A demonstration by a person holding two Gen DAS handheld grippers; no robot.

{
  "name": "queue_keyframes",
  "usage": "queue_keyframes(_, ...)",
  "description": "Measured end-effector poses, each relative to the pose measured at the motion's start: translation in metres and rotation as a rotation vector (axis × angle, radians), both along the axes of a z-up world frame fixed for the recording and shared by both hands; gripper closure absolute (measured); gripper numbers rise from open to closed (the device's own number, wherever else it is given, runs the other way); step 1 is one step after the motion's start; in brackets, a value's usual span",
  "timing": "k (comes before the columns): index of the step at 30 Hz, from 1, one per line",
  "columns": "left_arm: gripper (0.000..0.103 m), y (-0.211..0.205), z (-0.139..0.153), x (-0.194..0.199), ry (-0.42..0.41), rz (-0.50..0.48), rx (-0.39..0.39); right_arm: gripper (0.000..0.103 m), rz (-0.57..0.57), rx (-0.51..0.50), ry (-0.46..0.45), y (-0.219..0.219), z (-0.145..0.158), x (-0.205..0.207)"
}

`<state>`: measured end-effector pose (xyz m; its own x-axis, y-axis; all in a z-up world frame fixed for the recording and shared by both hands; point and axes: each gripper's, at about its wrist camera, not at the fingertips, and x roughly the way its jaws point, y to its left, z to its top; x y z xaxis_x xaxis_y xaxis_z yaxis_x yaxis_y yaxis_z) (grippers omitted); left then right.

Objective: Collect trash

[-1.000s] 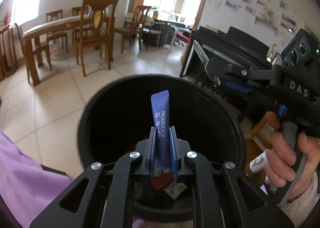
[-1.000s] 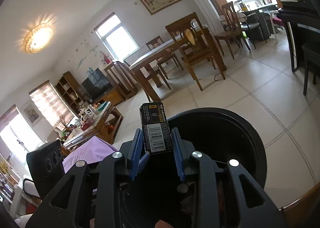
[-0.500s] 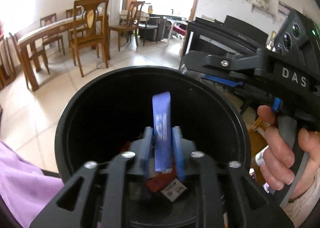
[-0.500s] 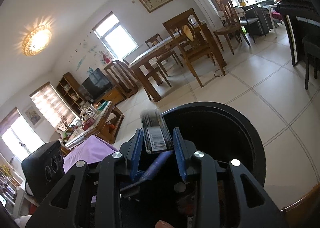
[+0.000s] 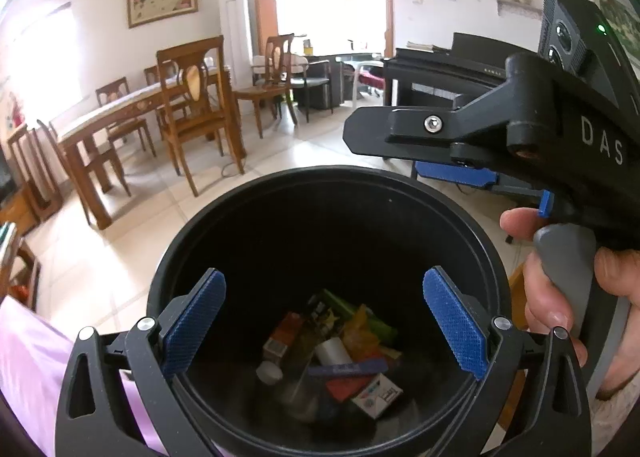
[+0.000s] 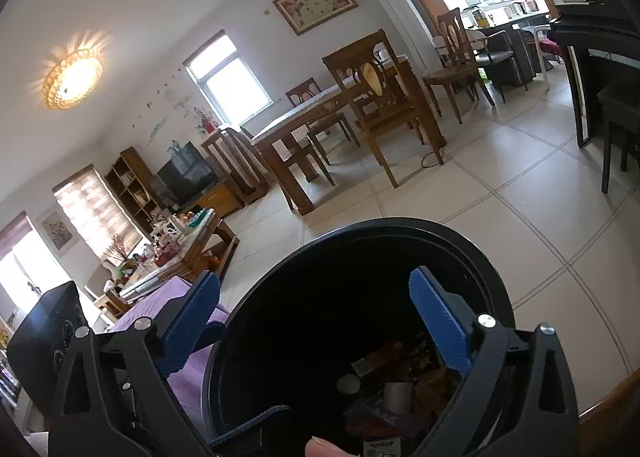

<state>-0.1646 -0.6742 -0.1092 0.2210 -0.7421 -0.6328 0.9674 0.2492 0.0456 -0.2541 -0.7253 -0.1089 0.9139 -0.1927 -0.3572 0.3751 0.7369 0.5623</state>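
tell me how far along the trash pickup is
Done: the round black plastic bin holds a pile of trash, including a long blue sachet lying flat on the heap and a white cylinder. In hand: nothing; the left claw and right claw both gape open above the bin. Left: no loose trash shows in either view, so any remainder is out of sight.

Hidden and cut-off parts

Below the left claw [image 5: 324,331], the black bin [image 5: 240,217] runs past the frame's bottom edge; its litter's print is unreadable.
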Motion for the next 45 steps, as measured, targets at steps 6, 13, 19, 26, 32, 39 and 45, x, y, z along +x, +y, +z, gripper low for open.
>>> queue_keyframes(6,0.005,0.003,0.001,-0.004,-0.004,-0.010,0.000,0.006,-0.007,0.004,0.005,0.000,0.001,-0.001)
queue_keyframes(13,0.005,0.011,0.006,-0.007,0.000,-0.017,-0.008,0.005,-0.011,0.003,0.018,0.003,0.003,-0.002)
queue_keyframes(19,0.005,0.027,0.013,-0.004,-0.002,-0.013,-0.030,0.005,-0.019,-0.008,0.025,0.011,0.011,-0.002)
queue_keyframes(26,0.005,0.062,0.026,0.005,0.013,0.017,-0.076,0.005,-0.008,-0.038,0.028,0.038,0.028,0.007)
queue_keyframes(32,0.005,0.118,0.039,0.021,-0.010,0.125,-0.084,0.005,0.039,-0.072,0.021,0.076,0.047,0.028)
queue_keyframes(39,0.005,0.231,0.052,0.062,-0.010,0.378,-0.133,0.005,0.168,-0.118,0.018,0.151,0.066,0.074)
queue_keyframes(45,0.005,0.352,0.068,0.093,-0.052,0.653,-0.179,0.005,0.316,-0.167,0.020,0.232,0.077,0.117)
